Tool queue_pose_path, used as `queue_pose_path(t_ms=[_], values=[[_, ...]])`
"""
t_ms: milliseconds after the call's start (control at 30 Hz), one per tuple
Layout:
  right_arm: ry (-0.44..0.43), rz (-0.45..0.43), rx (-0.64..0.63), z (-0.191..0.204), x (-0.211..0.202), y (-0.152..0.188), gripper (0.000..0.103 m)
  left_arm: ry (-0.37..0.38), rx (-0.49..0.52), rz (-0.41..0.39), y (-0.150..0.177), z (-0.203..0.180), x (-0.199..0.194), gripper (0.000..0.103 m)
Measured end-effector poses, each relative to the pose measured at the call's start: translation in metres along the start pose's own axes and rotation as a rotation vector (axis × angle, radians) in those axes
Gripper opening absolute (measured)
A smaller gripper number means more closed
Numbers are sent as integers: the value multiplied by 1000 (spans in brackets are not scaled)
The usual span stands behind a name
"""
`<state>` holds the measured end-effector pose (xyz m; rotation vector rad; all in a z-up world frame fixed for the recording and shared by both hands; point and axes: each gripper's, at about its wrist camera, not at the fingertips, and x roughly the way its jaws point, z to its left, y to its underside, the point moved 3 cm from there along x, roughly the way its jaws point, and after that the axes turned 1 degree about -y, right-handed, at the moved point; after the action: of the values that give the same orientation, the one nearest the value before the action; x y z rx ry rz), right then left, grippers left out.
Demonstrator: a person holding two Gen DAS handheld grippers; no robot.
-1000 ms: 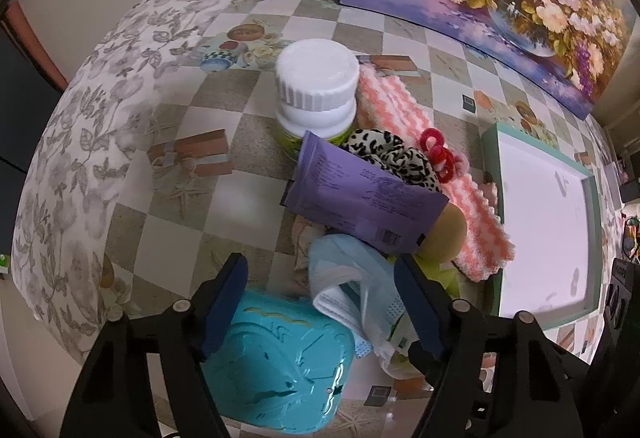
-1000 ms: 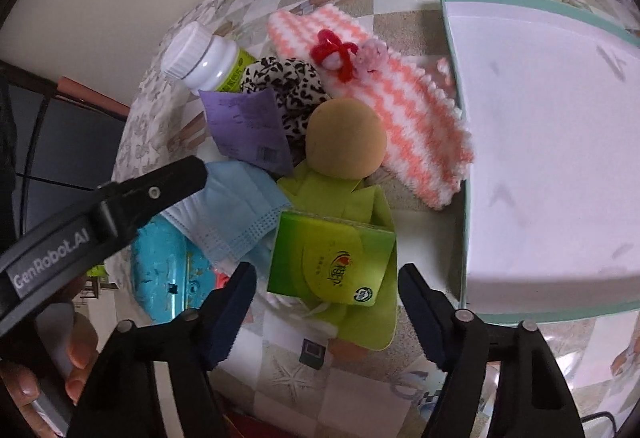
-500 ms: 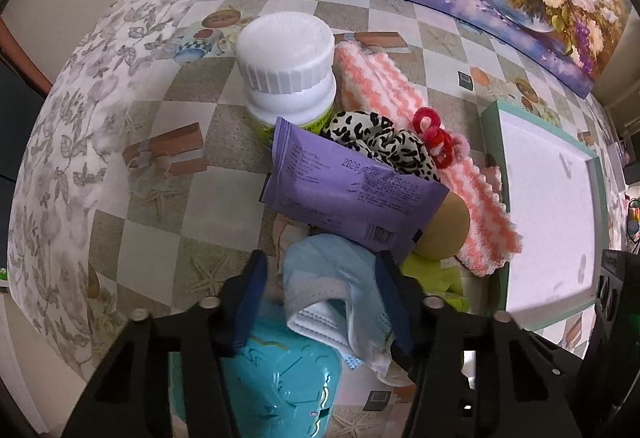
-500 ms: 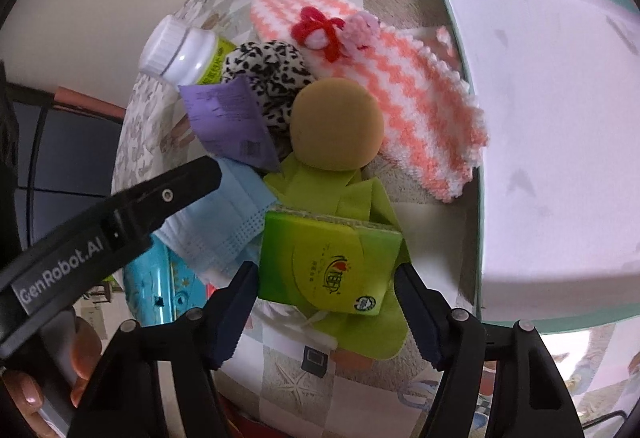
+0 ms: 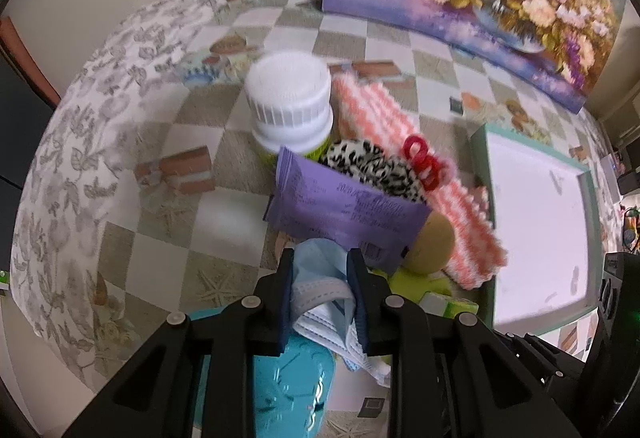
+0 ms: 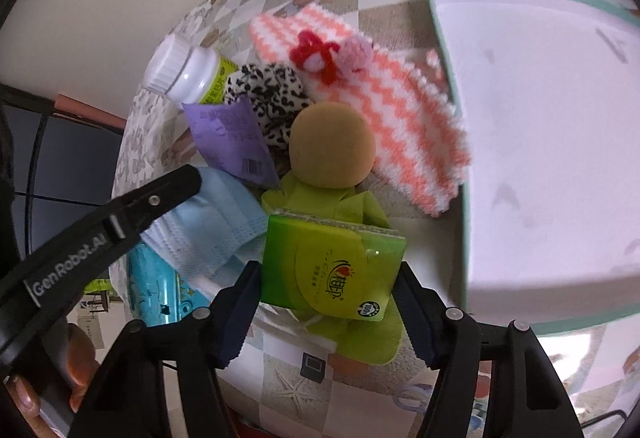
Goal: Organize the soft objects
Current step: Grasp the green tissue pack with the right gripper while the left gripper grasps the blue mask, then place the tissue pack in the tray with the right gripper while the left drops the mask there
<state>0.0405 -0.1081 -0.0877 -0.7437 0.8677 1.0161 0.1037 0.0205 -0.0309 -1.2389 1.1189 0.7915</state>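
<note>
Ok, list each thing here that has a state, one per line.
left gripper: jaws just closed in, shut on the blue face mask
right gripper: jaws around the green tissue pack, closing slightly
white bottle: upright, capped
purple packet: sealed, leaning on the pile
tray: nothing in it

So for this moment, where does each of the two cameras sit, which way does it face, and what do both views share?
Left wrist: on the left gripper, aimed steeply down at the pile; its black fingers, just closing, pinch the pale blue face mask.
Right wrist: on the right gripper, aimed down; its jaws flank the green tissue packet; the left gripper's arm and a hand show at left.
Shared: mask, purple sachet, white-capped bottle, white tray.
</note>
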Motion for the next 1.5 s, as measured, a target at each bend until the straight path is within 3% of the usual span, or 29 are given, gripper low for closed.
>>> queue_pose_path(t_ms=[167,467,767,967,1167,1333,1500], values=[[8,-63,-14,4,-28,-4,69,8,-10,-75,-5,-2,-33,26],[115,-273,-19,-8,-109,-17,69,12,10,-210,-14,-31,-94,26],[262,-403,92,-65,-168,-36,69,83,101,-236,-21,-115,-107,27],[369,-395,211,-129,-177,-30,69,117,196,-186,-14,-179,-80,27],[492,-343,387,-205,-178,-10,68,161,236,-131,-6,-220,-49,27],[488,-319,465,-237,-173,-3,69,179,277,-91,5,-244,-21,27],[478,-302,458,-238,-165,-7,69,174,283,-90,6,-245,-3,28]])
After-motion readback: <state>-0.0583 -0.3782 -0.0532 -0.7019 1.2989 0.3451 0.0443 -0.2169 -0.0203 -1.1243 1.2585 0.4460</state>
